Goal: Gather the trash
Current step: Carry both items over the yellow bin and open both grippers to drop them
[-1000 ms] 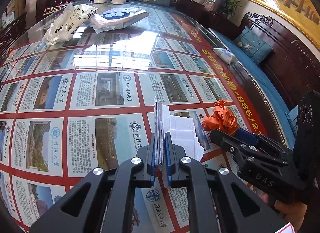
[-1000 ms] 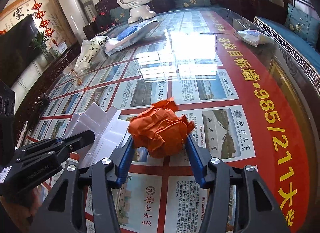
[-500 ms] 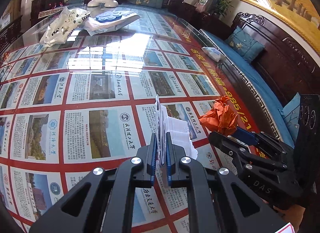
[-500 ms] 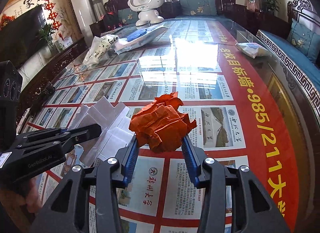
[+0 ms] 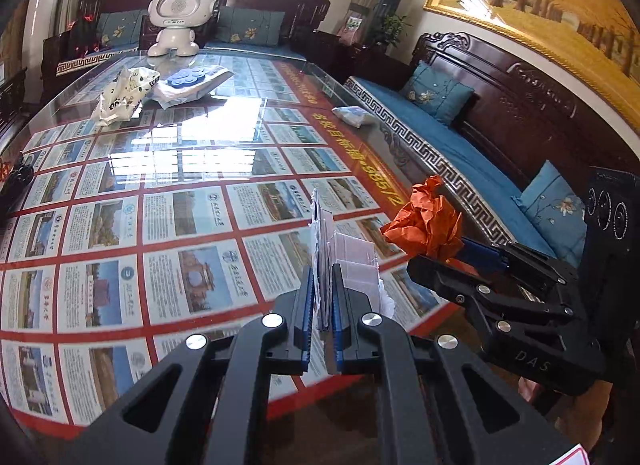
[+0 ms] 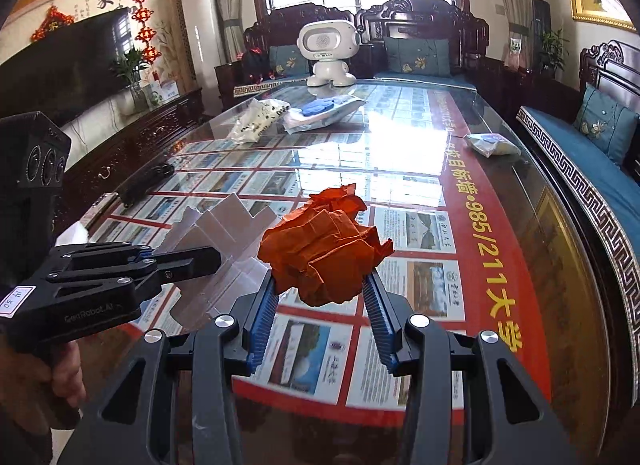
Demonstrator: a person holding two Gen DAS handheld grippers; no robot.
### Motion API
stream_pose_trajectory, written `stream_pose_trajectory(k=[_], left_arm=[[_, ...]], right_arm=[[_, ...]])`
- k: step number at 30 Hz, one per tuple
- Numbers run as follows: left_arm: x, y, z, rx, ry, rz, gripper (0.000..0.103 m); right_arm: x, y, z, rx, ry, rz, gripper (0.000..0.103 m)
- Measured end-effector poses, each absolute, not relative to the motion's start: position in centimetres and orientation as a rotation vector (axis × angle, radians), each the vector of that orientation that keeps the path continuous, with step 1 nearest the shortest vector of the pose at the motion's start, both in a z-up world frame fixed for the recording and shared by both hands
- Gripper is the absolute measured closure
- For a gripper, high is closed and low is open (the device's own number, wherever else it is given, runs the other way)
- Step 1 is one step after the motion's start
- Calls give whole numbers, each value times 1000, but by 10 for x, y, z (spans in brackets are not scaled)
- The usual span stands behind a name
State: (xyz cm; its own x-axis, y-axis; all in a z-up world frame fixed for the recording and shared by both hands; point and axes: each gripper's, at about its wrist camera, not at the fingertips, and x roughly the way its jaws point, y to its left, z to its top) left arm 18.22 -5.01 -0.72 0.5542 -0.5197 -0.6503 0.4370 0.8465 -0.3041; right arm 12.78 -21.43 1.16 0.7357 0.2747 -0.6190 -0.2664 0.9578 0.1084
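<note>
Lettering first: "DAS" along the side of the right tongs [image 5: 478, 251], "GenRobot.AI" on the side of the left tongs [image 6: 192, 261], beside a small white sticker with handwriting too small to read. Left tongs [image 5: 322, 293] nearly shut, blue ribbed pads pinching a thin, creased white paper scrap [image 5: 352, 265], held edge-up above the table [image 5: 120, 225]. Right tongs [image 6: 320, 285] clamped on a crumpled orange paper ball [image 6: 324, 253], lifted clear of the glass. Both pieces just beside each other near the table's front edge. Beyond, glossy glass over a grid of printed university cards, red borders, yellow "985/211" along the right band. Wide bare glass in the middle. Farther off, a small wrapped packet [image 6: 492, 144] near the right edge, a white plastic bag [image 6: 256, 121] touching a flat packet with blue discs [image 6: 324, 111]. At the far end, a white toy robot [image 6: 328, 53].
</note>
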Motion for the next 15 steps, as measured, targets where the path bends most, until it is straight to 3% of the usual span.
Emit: stream_pose_trajectory(k=[7, 15], left_arm=[[62, -51, 3, -76, 780, -672, 94], [-52, -41, -48, -27, 837, -701, 94]], right_arm=[[6, -218, 17, 5, 659, 358, 60], [-122, -226, -26, 24, 734, 390, 60]])
